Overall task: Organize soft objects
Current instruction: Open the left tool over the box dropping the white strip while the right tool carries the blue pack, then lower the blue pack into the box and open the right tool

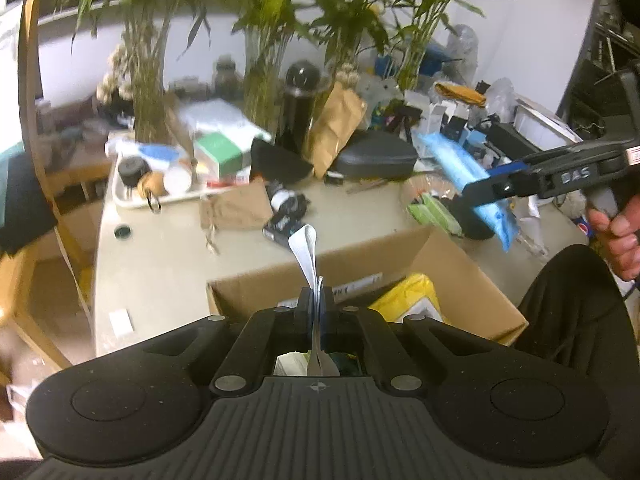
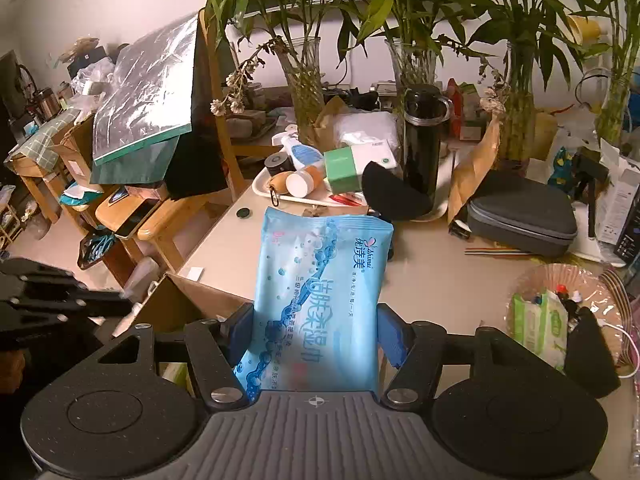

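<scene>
The right gripper [image 2: 316,330] is clenched across the lower part of a flat, light-blue plastic wet-wipe pack [image 2: 322,280]; a blue pad bears on each long edge. In the left wrist view the same pack [image 1: 460,164] is held clear of the beige tabletop [image 1: 160,264], well to the right of the open brown cardboard box [image 1: 468,276].

Handling, as judged from the pictures:
- The pack is a soft film pouch, probably moderately light and filled with damp sheets. It yields under pressure and bows along its length.
- The film looks glossy and may slide between the pads. A grip across the width near the lower third, as taken here, leaves most of the length overhanging, so the free end may droop.
- A hold nearer mid-length would likely balance it better. Firm pressure does no harm to the contents; a sharp edge could puncture the film.

The left gripper [image 1: 316,300] is closed tight on a thin white-grey folded strip [image 1: 306,256], either paper or film; the material cannot be told. The strip stands up out of the fingers and bends at its tip, so it is very light and limp. It sits directly above the box opening, where a yellow plastic bag [image 1: 408,296] already lies.

The box appears to be the collecting point; a green wipe pack [image 2: 540,326] sits on a patterned paper plate [image 2: 532,276].
</scene>
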`<state>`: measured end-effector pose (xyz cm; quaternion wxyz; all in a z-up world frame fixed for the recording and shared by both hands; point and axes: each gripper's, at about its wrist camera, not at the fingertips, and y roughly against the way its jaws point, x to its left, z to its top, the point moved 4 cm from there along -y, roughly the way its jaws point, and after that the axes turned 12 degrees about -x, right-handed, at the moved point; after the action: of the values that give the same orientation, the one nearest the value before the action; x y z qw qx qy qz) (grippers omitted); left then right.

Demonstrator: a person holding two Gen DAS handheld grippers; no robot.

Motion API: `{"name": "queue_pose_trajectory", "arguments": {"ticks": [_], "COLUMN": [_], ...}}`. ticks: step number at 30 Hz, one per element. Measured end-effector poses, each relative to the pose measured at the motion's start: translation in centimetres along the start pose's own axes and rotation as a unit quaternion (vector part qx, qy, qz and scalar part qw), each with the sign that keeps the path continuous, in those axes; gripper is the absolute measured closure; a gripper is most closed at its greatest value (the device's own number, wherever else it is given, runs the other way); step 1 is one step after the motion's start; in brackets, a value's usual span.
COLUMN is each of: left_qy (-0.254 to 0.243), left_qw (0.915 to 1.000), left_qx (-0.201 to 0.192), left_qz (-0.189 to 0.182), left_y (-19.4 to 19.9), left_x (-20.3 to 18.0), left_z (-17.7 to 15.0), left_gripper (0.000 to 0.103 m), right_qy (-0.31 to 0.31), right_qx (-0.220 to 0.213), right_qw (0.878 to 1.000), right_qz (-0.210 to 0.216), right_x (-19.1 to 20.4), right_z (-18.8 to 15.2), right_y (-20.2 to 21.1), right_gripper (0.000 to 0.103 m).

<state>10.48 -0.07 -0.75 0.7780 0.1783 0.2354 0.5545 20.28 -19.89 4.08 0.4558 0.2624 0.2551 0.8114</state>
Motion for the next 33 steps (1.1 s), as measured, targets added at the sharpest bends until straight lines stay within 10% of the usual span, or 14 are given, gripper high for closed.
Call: {"name": "queue_pose_trajectory", "arguments": {"ticks": [3, 8, 26, 33], "left_qy": [0.019, 0.024, -0.034, -0.037], "left_qw": [0.9998, 0.9996, 0.999, 0.9974], "left_qx": [0.006, -0.007, -0.027, -0.028], "left_qz": [-0.006, -0.012, 0.014, 0.055], "left_y": [-0.4, 0.2, 2.7, 3.0], "left_x": [0.3, 0.2, -0.1, 0.3], "left_z": [-0.8, -1.5, -1.4, -1.2], "left_gripper": [0.097, 0.055, 0.055, 0.055], "right_qy": [-0.009, -0.022, -0.096, -0.097], "right_qx": [0.004, 0.014, 0.062, 0.058], "right_qw": [1.0, 0.999, 0.991, 0.993], "right_qz": [0.011, 0.026, 0.063, 0.043], "right_x": [0.1, 0.2, 0.8, 0.5], "right_z": [-0.2, -1.0, -3.3, -4.5], "right_y": [0.0, -0.1, -0.6, -1.1], "right_gripper": [0.036, 0.036, 0.035, 0.001]}}
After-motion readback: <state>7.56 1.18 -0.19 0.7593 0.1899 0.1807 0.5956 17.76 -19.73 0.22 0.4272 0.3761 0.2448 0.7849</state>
